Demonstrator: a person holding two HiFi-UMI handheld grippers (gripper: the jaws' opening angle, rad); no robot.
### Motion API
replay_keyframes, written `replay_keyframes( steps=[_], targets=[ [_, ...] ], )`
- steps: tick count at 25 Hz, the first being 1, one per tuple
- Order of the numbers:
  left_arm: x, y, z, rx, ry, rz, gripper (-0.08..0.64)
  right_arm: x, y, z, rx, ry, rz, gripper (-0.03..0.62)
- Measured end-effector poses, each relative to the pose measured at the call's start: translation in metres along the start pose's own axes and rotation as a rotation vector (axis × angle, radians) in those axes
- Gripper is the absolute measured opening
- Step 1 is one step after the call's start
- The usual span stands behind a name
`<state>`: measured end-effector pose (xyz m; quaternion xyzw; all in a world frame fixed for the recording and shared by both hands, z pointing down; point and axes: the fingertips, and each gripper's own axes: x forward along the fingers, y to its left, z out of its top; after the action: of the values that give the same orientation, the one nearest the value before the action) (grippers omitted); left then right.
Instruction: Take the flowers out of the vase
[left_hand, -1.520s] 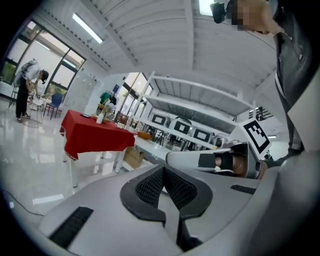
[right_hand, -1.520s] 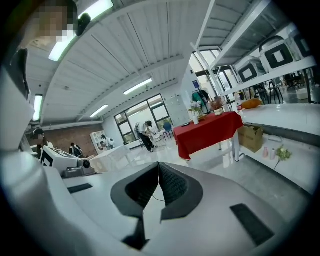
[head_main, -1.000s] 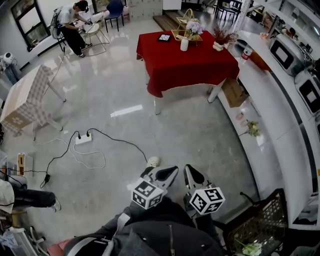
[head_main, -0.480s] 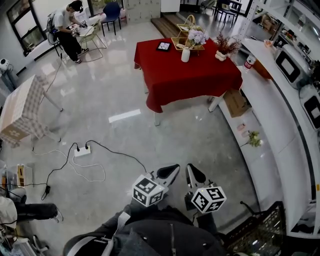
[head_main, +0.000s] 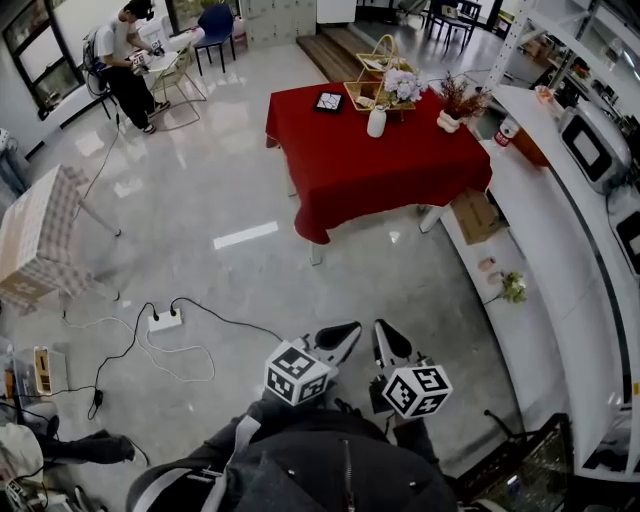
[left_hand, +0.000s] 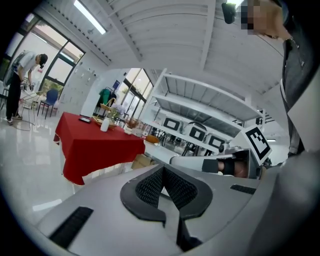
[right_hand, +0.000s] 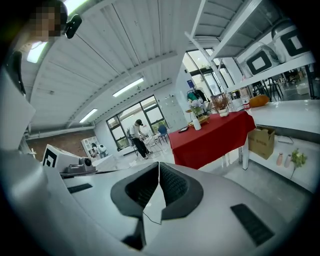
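plainly the left gripper and right gripper are closed, empty. tugging the flowers sideways could topple the vase by the table far edge.

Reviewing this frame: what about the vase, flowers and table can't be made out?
- Flowers, head view: too small to count stems or tell whether all stand in the white vase.
- Both gripper views: vase distant and tiny, blooms unreadable.
- Dark flat item on the red table, head view: too small to identify.
- Wire basket, head view: cut off by the bottom edge.
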<state>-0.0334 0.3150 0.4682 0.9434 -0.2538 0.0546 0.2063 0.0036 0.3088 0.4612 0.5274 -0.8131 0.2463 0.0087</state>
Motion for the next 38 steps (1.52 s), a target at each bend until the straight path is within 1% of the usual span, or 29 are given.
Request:
replay_keyframes(
  steps=[5, 9, 14, 17, 20, 26, 31, 35, 38],
  targets=[
    [0.011, 0.033, 0.024, 0.024, -0.005, -0.023, 0.008, 0.031, -0.002, 0.012, 0.009, -0.011, -0.020, 0.012],
    [0.018, 0.053, 0.035, 0.034, -0.001, -0.046, 0.008, 0.053, -0.003, 0.020, 0.005, -0.016, -0.033, 0.012],
    [0.020, 0.072, 0.039, 0.046, 0.013, -0.075, 0.008, 0.074, -0.003, 0.023, 0.036, -0.034, -0.051, 0.012],
    [0.019, 0.084, 0.041, 0.059, 0.019, -0.083, 0.008, 0.085, -0.002, 0.025, 0.042, -0.044, -0.064, 0.012],
    [0.015, 0.094, 0.041, 0.053, 0.022, -0.082, 0.008, 0.092, 0.001, 0.024, 0.052, -0.050, -0.080, 0.012],
    [0.005, 0.099, 0.030, 0.015, 0.044, -0.088, 0.008, 0.096, 0.014, 0.014, 0.066, -0.032, -0.088, 0.012],
    [0.000, 0.097, 0.025, -0.003, 0.061, -0.098, 0.008, 0.086, 0.018, 0.017, 0.095, -0.047, -0.101, 0.012],
    [0.001, 0.099, 0.026, -0.009, 0.050, -0.089, 0.008, 0.083, 0.020, 0.026, 0.076, -0.059, -0.100, 0.012],
    [0.007, 0.101, 0.025, -0.008, 0.045, -0.085, 0.008, 0.085, 0.017, 0.025, 0.069, -0.054, -0.090, 0.012]
  ],
)
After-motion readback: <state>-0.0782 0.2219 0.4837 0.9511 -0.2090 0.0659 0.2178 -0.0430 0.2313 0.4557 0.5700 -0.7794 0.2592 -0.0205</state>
